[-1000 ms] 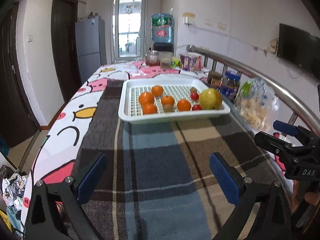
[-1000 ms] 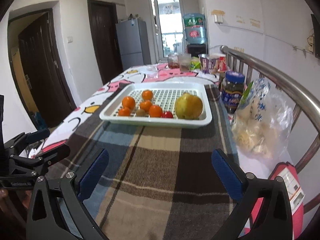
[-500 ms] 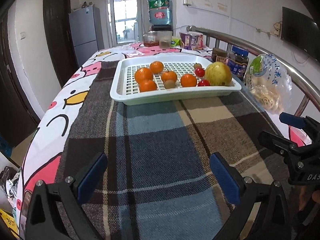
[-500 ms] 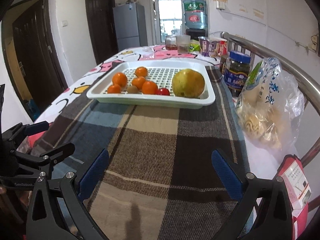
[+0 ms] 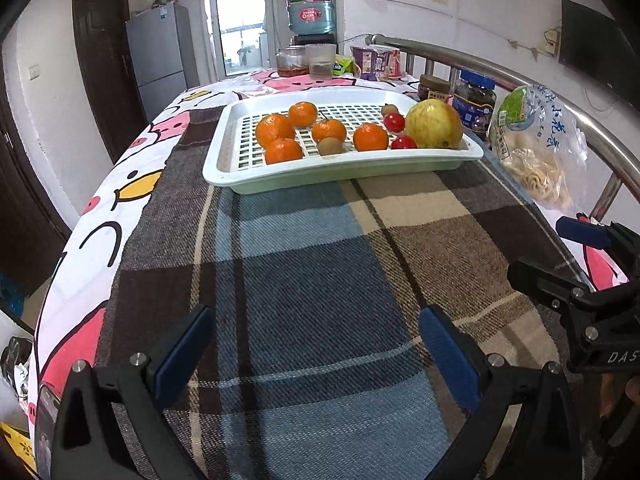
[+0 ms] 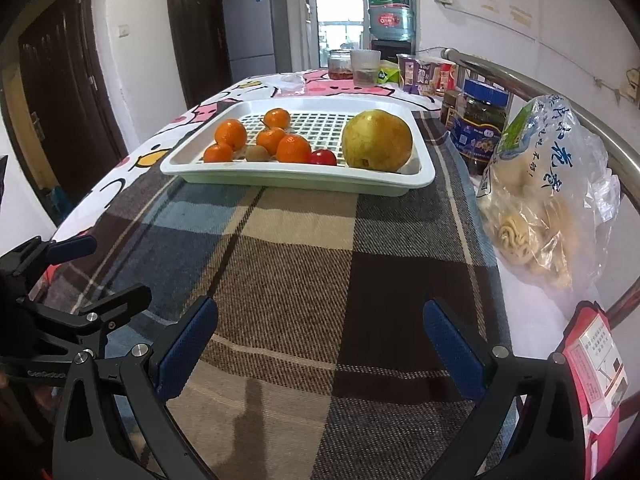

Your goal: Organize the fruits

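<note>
A white slotted tray [image 5: 224, 160] [image 6: 424, 160] lies on the plaid cloth ahead of both grippers. In it are several oranges [image 5: 275, 129] [image 6: 231, 133], two small brown kiwis [image 5: 330, 146] [image 6: 256, 153], two red tomatoes [image 5: 394, 121] [image 6: 323, 157] and a large yellow-green pear [image 5: 434, 125] [image 6: 377, 140] at its right end. My left gripper [image 5: 316, 344] is open and empty, low over the cloth, well short of the tray. My right gripper [image 6: 320, 332] is also open and empty, beside it on the right.
A bag of noodles [image 6: 540, 200] and dark jars [image 6: 482, 120] line the right edge under a steel rail [image 5: 520, 76]. Cups, snack packets and a water dispenser [image 5: 310, 8] stand beyond the tray. A red booklet [image 6: 596, 364] lies near right.
Both grippers have moved forward and lower toward the tray, which now looks larger. Their jaws stay open. No fruit has moved.
</note>
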### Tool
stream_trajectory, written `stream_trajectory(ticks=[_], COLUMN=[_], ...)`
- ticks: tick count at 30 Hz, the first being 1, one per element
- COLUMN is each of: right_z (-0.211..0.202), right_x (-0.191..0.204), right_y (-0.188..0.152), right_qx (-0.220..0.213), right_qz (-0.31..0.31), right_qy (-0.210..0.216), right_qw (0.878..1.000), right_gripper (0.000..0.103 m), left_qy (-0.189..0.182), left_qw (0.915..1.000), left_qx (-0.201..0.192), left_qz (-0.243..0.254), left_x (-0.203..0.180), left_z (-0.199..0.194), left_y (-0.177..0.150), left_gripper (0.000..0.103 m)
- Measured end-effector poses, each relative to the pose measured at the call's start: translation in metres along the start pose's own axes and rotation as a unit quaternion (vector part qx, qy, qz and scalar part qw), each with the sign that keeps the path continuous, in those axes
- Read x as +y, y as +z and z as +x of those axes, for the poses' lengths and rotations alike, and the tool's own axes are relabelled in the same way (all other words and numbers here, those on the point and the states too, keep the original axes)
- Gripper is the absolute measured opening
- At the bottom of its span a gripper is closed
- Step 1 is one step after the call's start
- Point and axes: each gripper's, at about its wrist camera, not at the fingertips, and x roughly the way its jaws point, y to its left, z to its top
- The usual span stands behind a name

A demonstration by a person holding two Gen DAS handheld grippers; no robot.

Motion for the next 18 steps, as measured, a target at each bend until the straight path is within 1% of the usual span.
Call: stream_trajectory(ticks=[5,18], right_z=[0.003,0.014], right_x=[0.0,0.001], right_y=[-0.001,-0.004], right_qx=[0.007,0.026], right_qz=[0.0,-0.004], right_qy=[-0.002,-0.004], right_qw=[1.0,1.0], right_gripper=[0.103,0.103], left_qy=[-0.007,-0.002], left_qw=[0.9999,0.9999], left_qx=[0.009,0.017], left_qz=[-0.001,-0.001], left_x=[0.0,0.003], left_z=[0.004,0.012], left_y=[0.0,-0.003], left_gripper=[0.103,0.103])
